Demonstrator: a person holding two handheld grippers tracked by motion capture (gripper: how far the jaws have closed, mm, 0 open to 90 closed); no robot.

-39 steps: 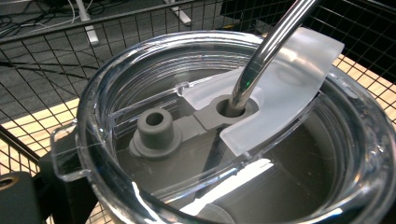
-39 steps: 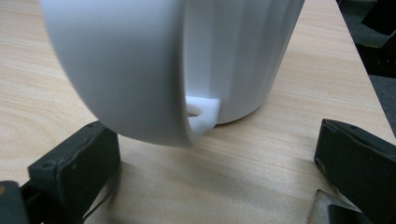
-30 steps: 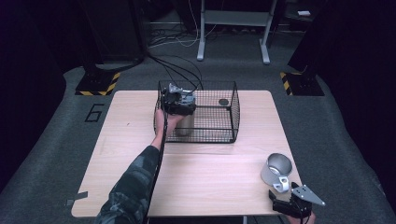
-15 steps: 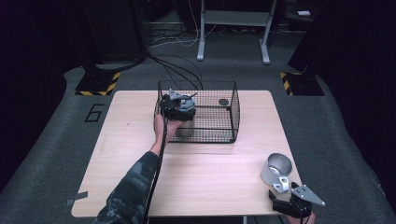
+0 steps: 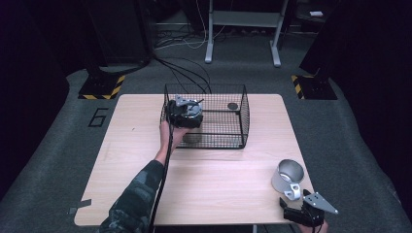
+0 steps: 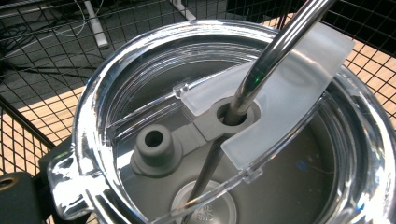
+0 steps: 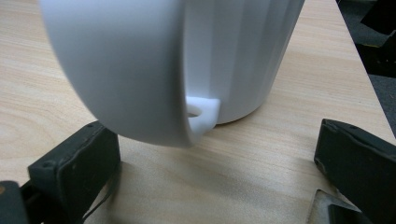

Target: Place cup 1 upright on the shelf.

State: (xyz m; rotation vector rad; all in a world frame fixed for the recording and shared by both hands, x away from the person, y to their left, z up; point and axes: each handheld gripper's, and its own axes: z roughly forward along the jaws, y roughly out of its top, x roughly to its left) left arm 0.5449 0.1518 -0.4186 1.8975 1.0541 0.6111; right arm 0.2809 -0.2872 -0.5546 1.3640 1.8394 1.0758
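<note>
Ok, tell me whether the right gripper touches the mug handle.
Apart. In the right gripper view the white mug's handle hangs between the right gripper's open jaws, with bare table visible on both sides.

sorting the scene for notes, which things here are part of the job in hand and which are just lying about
In the job:
- left gripper
- clear lid with metal straw
- wire basket
- right gripper
- white mug

Lying about:
- small dark disc in the basket
- floor cables
</note>
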